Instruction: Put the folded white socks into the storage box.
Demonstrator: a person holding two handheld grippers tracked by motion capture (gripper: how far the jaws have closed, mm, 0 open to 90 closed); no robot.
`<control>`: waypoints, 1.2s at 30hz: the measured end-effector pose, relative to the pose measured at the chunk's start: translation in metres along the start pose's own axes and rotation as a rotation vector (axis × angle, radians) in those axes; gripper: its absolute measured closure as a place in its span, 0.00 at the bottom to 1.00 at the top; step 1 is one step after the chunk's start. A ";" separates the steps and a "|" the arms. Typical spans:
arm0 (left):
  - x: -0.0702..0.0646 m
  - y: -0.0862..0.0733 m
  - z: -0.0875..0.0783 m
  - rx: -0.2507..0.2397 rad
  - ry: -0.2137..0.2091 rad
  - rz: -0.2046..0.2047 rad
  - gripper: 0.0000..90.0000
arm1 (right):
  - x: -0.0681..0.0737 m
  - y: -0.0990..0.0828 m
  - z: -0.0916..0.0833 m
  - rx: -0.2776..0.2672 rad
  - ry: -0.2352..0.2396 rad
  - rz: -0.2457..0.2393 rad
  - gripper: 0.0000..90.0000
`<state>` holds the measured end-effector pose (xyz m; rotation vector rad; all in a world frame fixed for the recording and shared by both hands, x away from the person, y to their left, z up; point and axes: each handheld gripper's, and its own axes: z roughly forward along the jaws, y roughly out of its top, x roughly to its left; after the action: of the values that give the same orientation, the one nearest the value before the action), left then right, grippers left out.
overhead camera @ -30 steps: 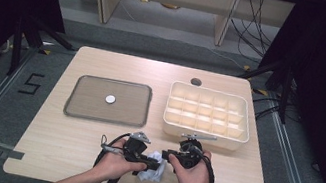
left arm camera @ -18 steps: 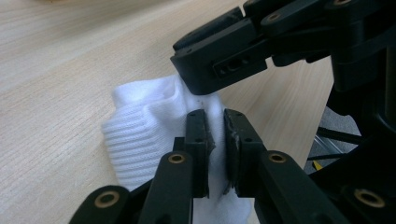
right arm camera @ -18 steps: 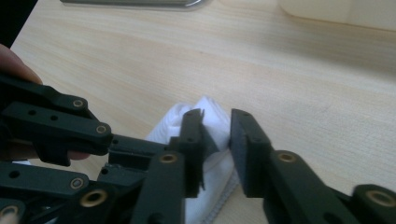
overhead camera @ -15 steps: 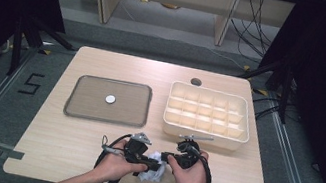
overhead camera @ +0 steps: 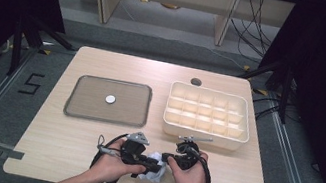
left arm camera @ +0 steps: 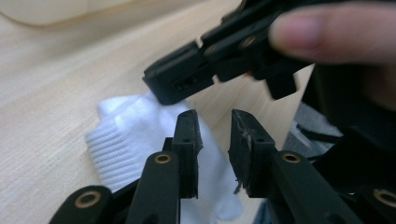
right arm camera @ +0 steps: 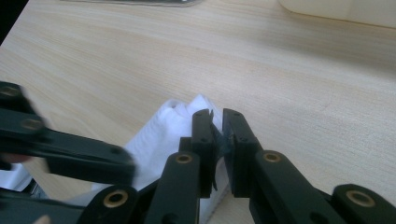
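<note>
A white ribbed knit cloth (overhead camera: 154, 164) lies crumpled near the table's front edge, between the two hands. In the left gripper view my left gripper (left arm camera: 215, 123) hangs just above the cloth (left arm camera: 126, 133), its jaws a small gap apart with nothing between them. In the high view it (overhead camera: 150, 164) comes in from the left. My right gripper (right arm camera: 215, 116) is closed to a thin slit at the cloth's (right arm camera: 161, 128) upper edge and seems to pinch a fold of it. From the right it (overhead camera: 167, 159) meets the other gripper, and its tip (left arm camera: 161, 91) touches the cloth's peak.
A grey tray (overhead camera: 84, 108) holding a small white disc (overhead camera: 110, 99) sits at mid-left. A cream box (overhead camera: 204, 135) with several compartments stands at mid-right, just behind the right hand. A cable hole (overhead camera: 196, 82) marks the table's far side.
Both hands have drifted slightly left over the cloth. The tray and box have not moved.
</note>
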<state>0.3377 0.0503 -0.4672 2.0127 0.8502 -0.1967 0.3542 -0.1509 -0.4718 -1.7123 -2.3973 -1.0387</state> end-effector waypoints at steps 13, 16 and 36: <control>0.006 -0.009 -0.006 0.021 -0.031 -0.031 0.89 | -0.001 0.000 0.000 -0.006 0.018 0.005 0.93; 0.007 -0.011 0.001 0.027 -0.026 -0.021 0.89 | -0.002 0.000 0.001 -0.021 0.029 -0.030 0.93; 0.005 -0.018 0.019 0.049 -0.013 0.024 0.90 | -0.003 -0.002 0.004 0.002 -0.025 0.003 0.94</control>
<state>0.3331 0.0434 -0.4931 2.0642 0.8194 -0.2183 0.3552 -0.1515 -0.4771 -1.7377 -2.4089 -1.0208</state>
